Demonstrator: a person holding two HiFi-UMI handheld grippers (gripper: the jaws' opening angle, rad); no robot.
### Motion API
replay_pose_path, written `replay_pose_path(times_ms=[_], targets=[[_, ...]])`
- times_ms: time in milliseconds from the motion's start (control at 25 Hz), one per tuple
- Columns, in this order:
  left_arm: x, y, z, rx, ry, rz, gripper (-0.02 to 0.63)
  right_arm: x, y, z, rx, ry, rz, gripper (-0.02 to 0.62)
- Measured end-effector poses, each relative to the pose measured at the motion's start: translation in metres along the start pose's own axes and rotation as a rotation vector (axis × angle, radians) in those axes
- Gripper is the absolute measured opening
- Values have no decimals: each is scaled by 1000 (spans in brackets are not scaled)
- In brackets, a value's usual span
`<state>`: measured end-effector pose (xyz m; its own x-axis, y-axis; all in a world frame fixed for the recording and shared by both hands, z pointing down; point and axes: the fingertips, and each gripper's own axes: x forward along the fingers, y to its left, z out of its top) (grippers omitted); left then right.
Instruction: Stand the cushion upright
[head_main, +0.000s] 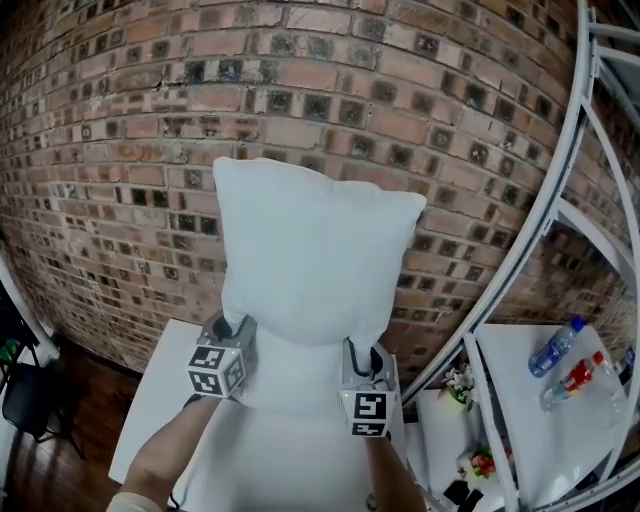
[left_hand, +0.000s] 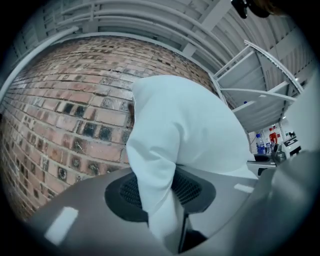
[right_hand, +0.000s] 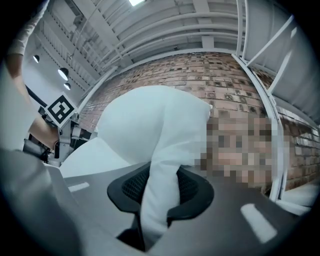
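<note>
A white cushion (head_main: 310, 260) stands upright over a white table (head_main: 150, 400), in front of a brick wall. My left gripper (head_main: 232, 335) pinches its lower left corner, and my right gripper (head_main: 362, 362) pinches its lower right corner. In the left gripper view a fold of the cushion (left_hand: 190, 125) runs down between the dark pads, with the left gripper (left_hand: 160, 200) shut on it. The right gripper view shows the same: the cushion (right_hand: 145, 125) fabric is squeezed in my right gripper (right_hand: 160, 195). The cushion's bottom edge is hidden behind the grippers.
The brick wall (head_main: 120, 150) rises close behind the cushion. A white metal frame (head_main: 545, 210) curves up at the right. Beyond it, a white side table (head_main: 530, 400) carries bottles (head_main: 555, 348) and small flowers (head_main: 460, 380). A black chair (head_main: 25, 400) stands at the far left.
</note>
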<state>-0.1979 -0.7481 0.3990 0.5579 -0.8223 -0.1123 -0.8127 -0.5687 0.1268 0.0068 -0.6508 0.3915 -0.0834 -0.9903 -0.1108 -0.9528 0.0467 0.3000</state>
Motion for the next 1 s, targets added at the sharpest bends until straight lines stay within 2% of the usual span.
replay_pose_path(times_ms=[80,240,520,720,1000], targets=[[1,3,-4,-2,16,0,114,2,1,-3,11,7,8,111],[-4,10,-14,2,52,25,137,2,0,-15,27,34,23,209],[-31,20,-19,0,63,87,152,-11,3,-15,74,37,60,296],[-54,15,-12,14,49,111,152,-22,7,-11,73,35,60,302],[-79,-18,-11,23,49,90,152,-39,12,-6,68,54,64,302]])
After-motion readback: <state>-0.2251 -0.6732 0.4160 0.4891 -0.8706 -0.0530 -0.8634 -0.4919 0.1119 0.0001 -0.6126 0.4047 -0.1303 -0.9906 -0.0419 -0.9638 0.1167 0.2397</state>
